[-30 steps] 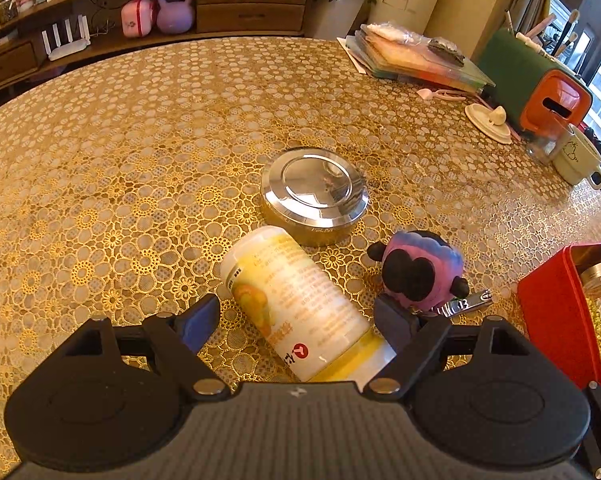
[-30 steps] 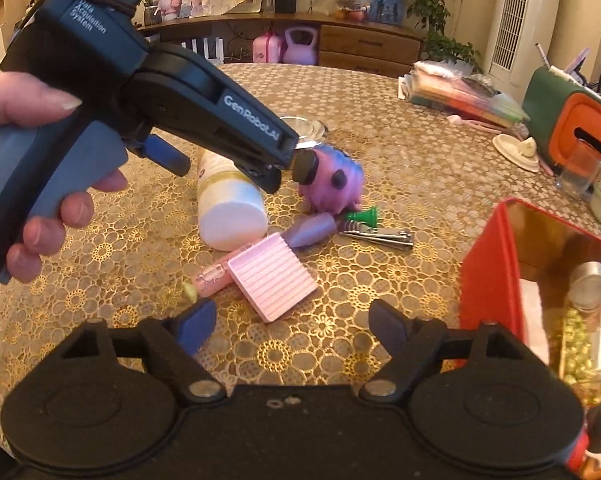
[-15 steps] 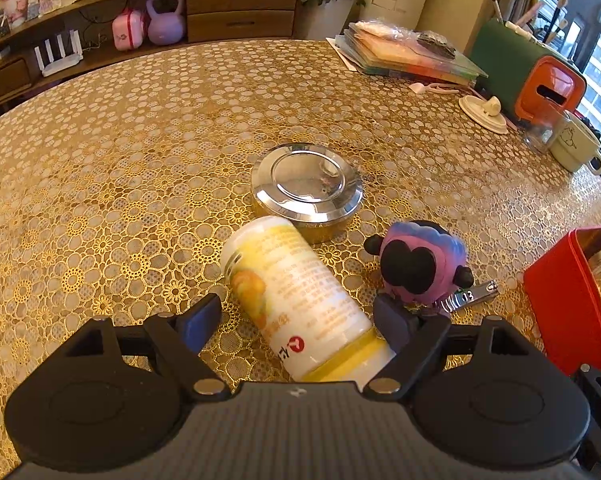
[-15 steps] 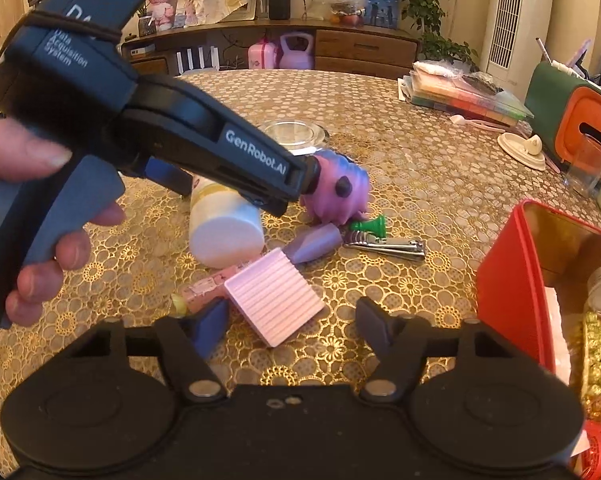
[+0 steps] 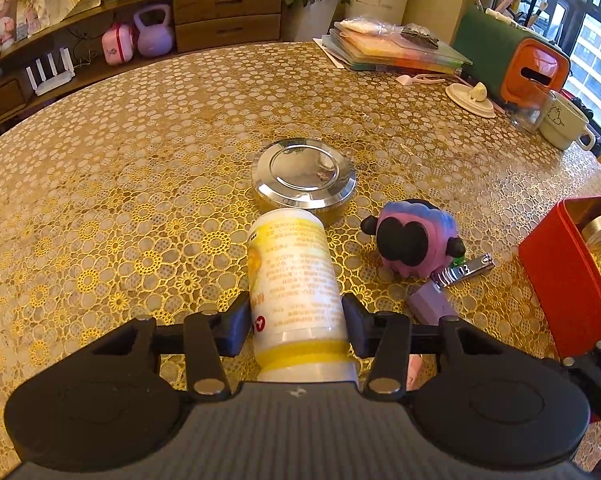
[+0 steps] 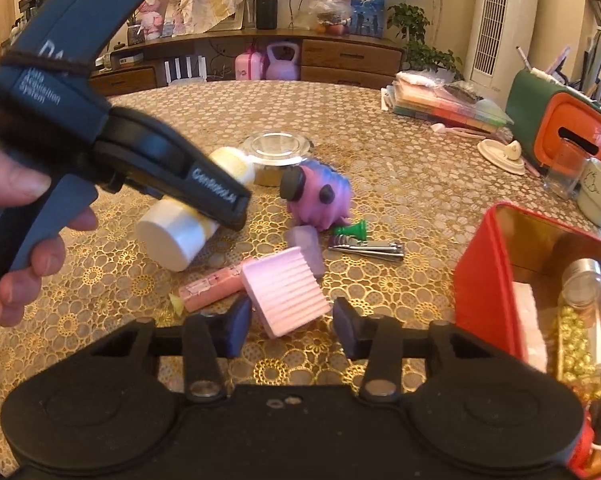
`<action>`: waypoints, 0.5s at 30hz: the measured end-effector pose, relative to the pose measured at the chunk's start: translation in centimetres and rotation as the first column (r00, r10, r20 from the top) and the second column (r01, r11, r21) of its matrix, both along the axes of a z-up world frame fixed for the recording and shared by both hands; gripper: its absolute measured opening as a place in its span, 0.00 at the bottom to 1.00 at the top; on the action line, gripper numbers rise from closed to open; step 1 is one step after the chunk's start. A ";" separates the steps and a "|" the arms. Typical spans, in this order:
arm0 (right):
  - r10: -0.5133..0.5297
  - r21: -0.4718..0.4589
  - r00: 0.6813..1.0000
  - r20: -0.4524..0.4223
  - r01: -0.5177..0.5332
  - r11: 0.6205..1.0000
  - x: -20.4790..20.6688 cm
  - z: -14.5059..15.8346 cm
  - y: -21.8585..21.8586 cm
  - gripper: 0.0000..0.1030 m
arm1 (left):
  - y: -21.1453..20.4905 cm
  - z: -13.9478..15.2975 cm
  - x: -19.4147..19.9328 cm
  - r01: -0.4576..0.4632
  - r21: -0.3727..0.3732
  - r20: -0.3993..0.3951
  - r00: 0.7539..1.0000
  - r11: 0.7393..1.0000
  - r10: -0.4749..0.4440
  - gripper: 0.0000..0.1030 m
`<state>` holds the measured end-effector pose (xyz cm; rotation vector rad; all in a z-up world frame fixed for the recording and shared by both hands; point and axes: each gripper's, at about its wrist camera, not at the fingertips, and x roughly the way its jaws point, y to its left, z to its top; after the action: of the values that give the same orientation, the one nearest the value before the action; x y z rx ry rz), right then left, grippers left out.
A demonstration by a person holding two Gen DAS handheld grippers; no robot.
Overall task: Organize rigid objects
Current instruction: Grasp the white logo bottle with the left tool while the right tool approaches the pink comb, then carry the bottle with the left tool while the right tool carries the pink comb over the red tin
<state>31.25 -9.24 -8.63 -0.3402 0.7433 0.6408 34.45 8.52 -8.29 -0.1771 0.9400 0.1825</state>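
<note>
Here the left tongs (image 5: 296,322) pinch the lying bottle (image 5: 294,280) between them — right tongs (image 6: 290,326) parted, astride the pink block (image 6: 282,292).

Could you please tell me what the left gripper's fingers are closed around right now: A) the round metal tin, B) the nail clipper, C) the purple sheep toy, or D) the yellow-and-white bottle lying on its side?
D: in the left wrist view the left gripper has a finger pressed on each side of the yellow-and-white bottle.
</note>
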 end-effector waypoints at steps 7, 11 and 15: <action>-0.018 0.031 1.000 0.024 0.017 0.999 -1.9 2.3 -1.8 0.41 | -0.4 1.8 -2.0 0.016 -0.009 0.007 1.000 1.000 -0.016 0.46; -0.026 0.050 0.999 0.044 0.024 0.998 -3.1 3.8 -3.1 0.41 | -1.1 3.3 -3.2 0.031 -0.022 0.017 0.999 0.999 -0.030 0.46; -0.031 0.058 0.997 0.064 0.027 0.998 -4.3 5.4 -4.3 0.41 | -2.4 4.8 -4.3 0.060 -0.026 0.023 0.998 0.998 -0.059 0.46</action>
<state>26.96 -13.53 -3.26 -0.2955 0.6650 0.6195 30.18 6.15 -3.49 -0.1754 0.9243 0.1126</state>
